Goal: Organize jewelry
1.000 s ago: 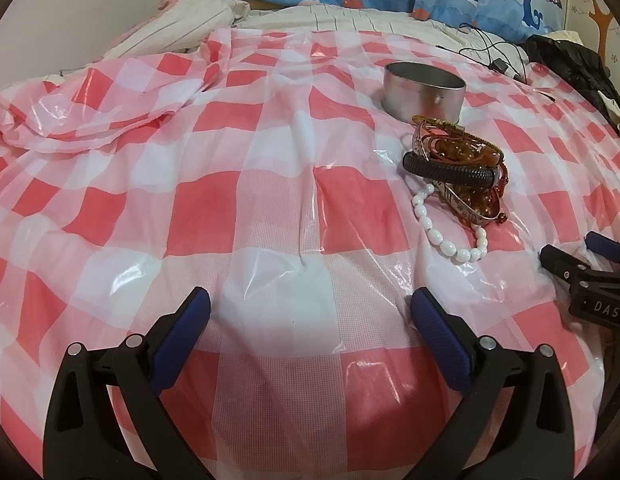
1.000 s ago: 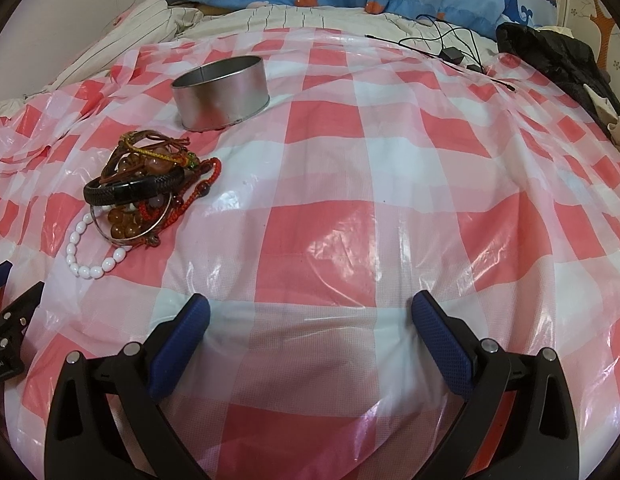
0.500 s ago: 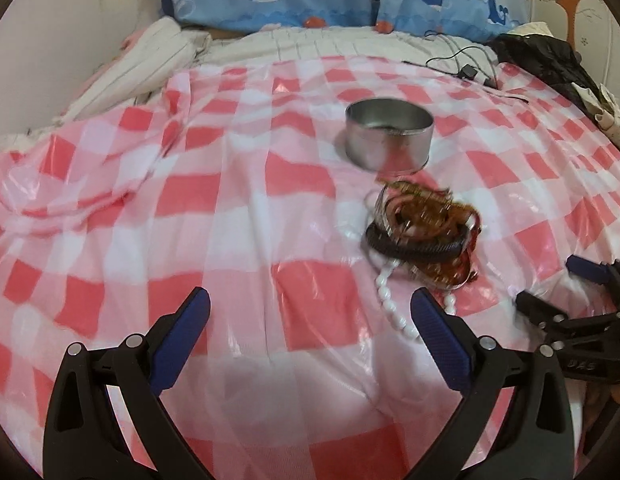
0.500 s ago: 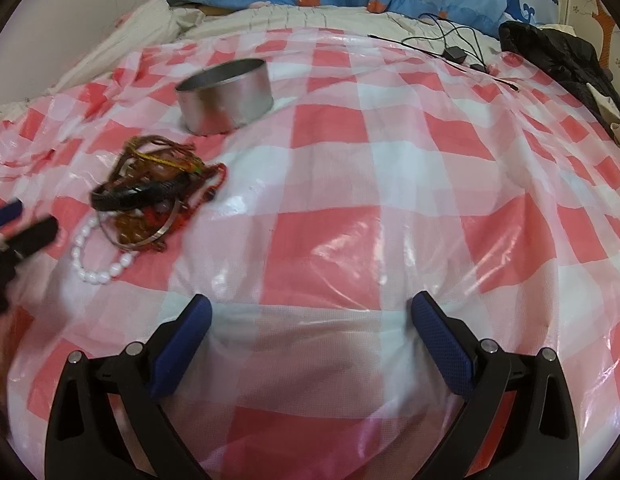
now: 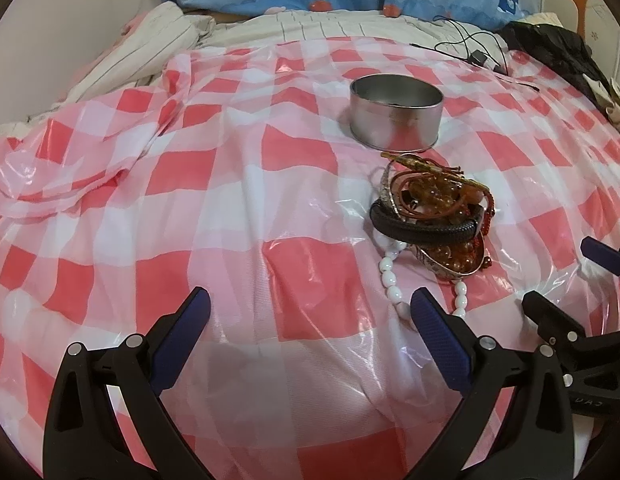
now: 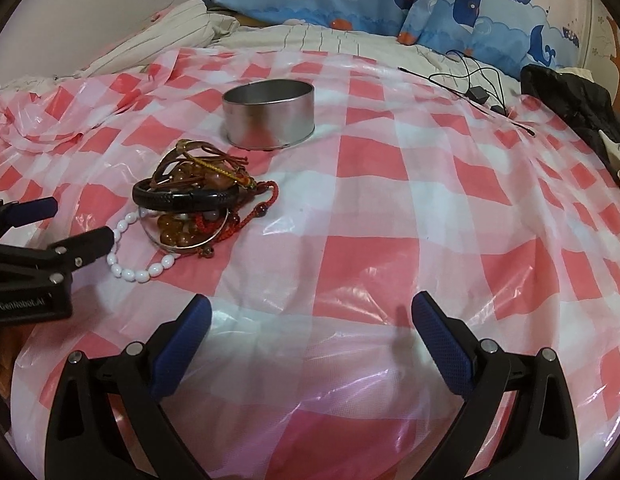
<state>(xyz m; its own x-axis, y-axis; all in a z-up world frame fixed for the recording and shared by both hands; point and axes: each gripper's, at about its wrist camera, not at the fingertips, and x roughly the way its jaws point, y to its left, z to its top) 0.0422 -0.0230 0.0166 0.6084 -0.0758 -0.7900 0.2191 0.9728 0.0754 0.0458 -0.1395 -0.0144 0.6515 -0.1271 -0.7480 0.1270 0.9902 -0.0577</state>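
Left wrist view: left gripper (image 5: 310, 312) wide open, holding nothing; jewelry pile (image 5: 430, 208) at 1 o'clock, white bead bracelet (image 5: 390, 276) beside its right finger, metal tin (image 5: 396, 116) beyond. Right gripper (image 6: 310, 316) likewise spread, empty.

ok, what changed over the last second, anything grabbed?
Nothing grabbed. The left gripper has closed in on the jewelry pile from its left; one finger now sits beside the white bead bracelet, open. The right gripper has shifted only slightly and is open over bare cloth. The pile and the metal tin lie where they were on the checked sheet.
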